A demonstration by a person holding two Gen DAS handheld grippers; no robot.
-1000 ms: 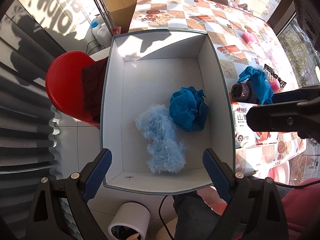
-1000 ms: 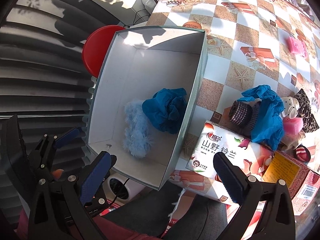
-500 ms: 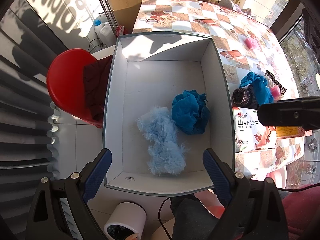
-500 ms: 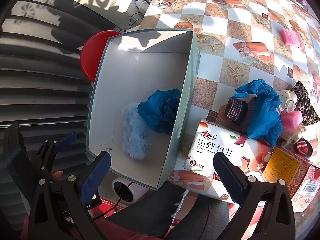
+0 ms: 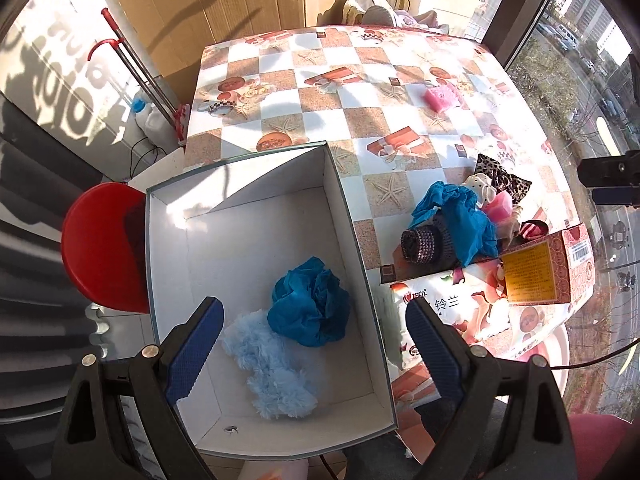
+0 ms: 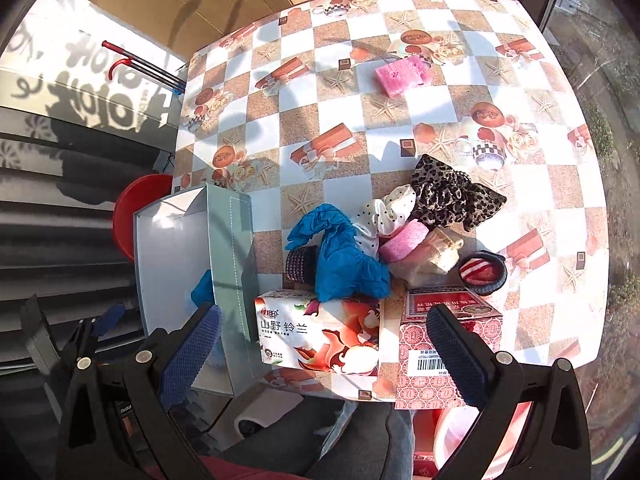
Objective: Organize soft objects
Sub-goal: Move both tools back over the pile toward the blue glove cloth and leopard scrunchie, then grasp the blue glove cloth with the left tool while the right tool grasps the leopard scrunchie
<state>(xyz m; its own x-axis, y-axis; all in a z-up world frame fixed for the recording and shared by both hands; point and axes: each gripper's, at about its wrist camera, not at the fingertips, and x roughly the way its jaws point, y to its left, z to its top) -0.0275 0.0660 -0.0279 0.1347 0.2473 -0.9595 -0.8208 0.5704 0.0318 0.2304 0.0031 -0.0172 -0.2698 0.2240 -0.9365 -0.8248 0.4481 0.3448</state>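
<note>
A white open box (image 5: 256, 216) stands off the table's left edge; it holds a crumpled blue cloth (image 5: 310, 308) and a fluffy light-blue piece (image 5: 272, 364). My left gripper (image 5: 312, 354) is open and empty above the box's near end. On the table lies a pile of soft things: a blue cloth (image 6: 344, 256), a dark knitted roll (image 6: 300, 266), a white dotted piece (image 6: 390, 210), a leopard-print piece (image 6: 452, 194), a pink sponge (image 6: 402, 242). My right gripper (image 6: 328, 356) is open and empty, near the table's front edge, short of the pile.
A tissue pack (image 6: 320, 332) and a red carton (image 6: 444, 348) lie at the table's front edge before the pile. Another pink sponge (image 6: 402, 74) lies far back. A red stool (image 5: 100, 248) stands left of the box. A window runs along the right.
Both grippers have tilted up and shifted right towards the table. The pile now sits centred in the right wrist view; the box has slid left and down. Both stay open.
</note>
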